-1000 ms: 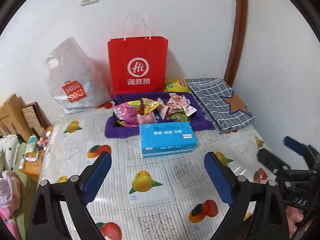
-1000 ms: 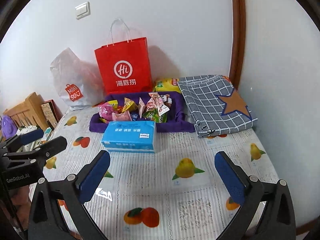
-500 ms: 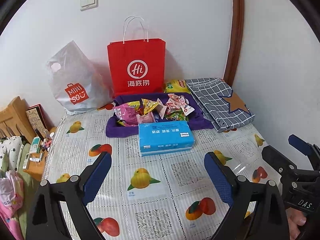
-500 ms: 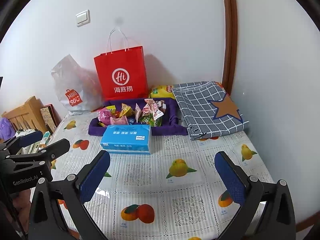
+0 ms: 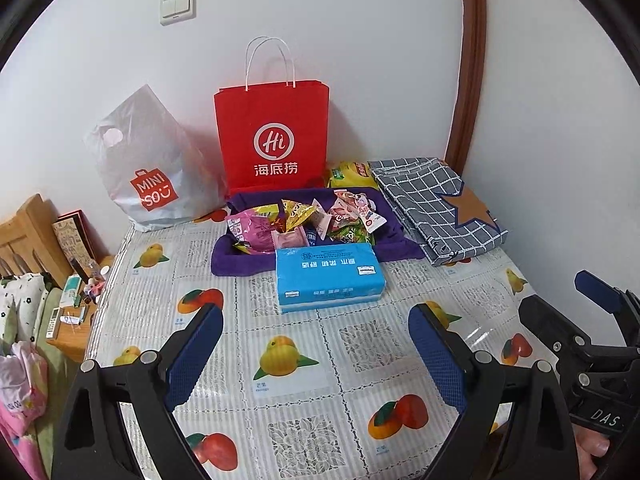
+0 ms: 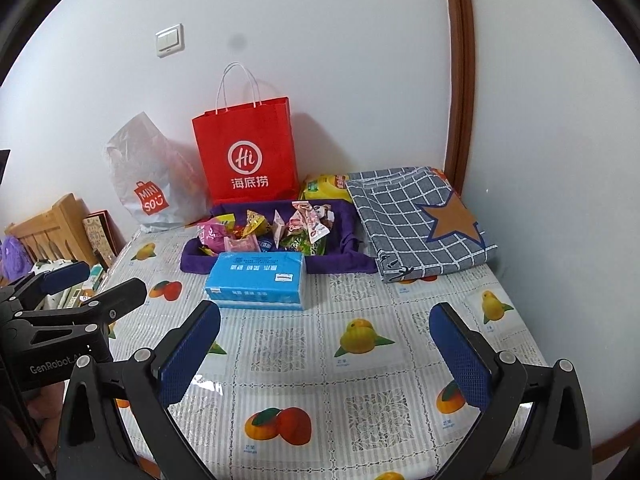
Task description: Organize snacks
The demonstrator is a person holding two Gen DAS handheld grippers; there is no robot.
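Several wrapped snacks (image 5: 304, 220) lie heaped in a purple cloth tray (image 5: 236, 260) at the back of a table with a fruit-print cover (image 5: 288, 360). A blue tissue pack (image 5: 328, 276) lies just in front of the tray. My left gripper (image 5: 314, 320) hovers open over the table's near part, short of the pack, with nothing between its blue pads. My right gripper (image 6: 325, 312) is likewise open and empty, facing the same snacks (image 6: 280, 228) and tissue pack (image 6: 256, 280). The two grippers stand side by side, and the right gripper (image 5: 568, 296) shows at the edge of the left wrist view.
A red paper bag (image 5: 274, 136) and a white plastic shopping bag (image 5: 148, 168) stand against the back wall. A yellow snack bag (image 5: 348, 172) lies behind the tray. A folded grey checked cloth (image 5: 432, 204) fills the back right corner. A low stand with clutter (image 5: 72, 308) adjoins the table's left edge.
Both views have shifted only slightly. Nothing on the table has moved, and both grippers stay open and empty.
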